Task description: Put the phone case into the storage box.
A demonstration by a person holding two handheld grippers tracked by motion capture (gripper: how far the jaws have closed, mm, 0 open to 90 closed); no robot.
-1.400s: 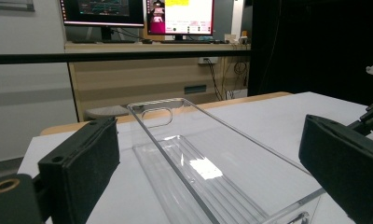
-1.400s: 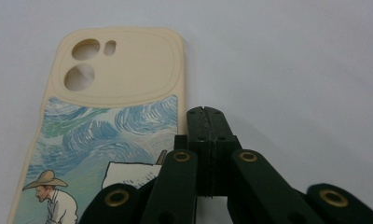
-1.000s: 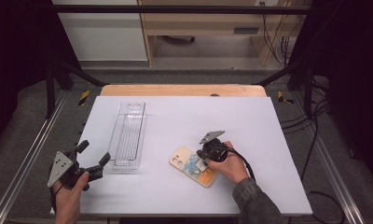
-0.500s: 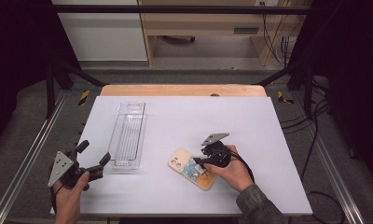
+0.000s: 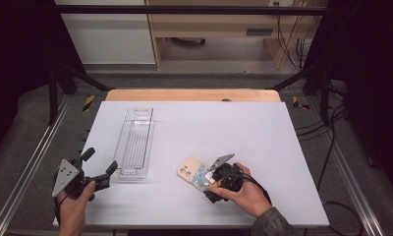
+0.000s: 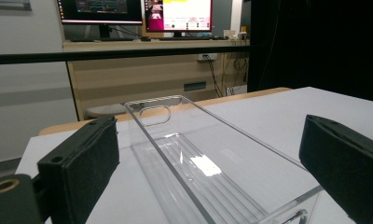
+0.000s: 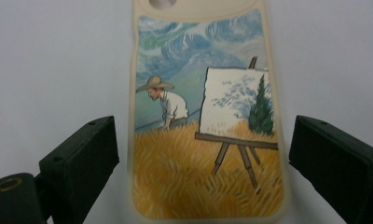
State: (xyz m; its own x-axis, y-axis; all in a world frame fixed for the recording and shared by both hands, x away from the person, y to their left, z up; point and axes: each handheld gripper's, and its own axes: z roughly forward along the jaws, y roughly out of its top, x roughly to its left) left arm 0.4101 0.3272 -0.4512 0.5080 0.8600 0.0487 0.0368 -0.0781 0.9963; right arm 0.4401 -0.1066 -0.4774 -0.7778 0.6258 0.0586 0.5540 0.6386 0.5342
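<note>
A cream phone case (image 5: 191, 172) printed with a painter at an easel lies flat on the white table (image 5: 243, 132). In the right gripper view the phone case (image 7: 203, 116) sits between the two black jaws with a gap on each side. My right gripper (image 5: 210, 186) is open; its jaws have just been opening, and the pads (image 7: 84, 158) do not touch the case. A clear plastic tray (image 5: 135, 142) lies left of centre. My left gripper (image 5: 100, 161) stands open at the tray's near end (image 6: 194, 158), with a jaw on each side of it.
A wooden board (image 5: 194, 95) runs along the table's far edge. Metal rails (image 5: 32, 162) flank the table on both sides. Cables (image 5: 332, 132) hang at the right. Bare table surface lies in the middle and at the far right.
My right gripper has opened, let go of the phone case and drawn back toward the near edge. The case lies flat on the table. The left gripper has kept still.
</note>
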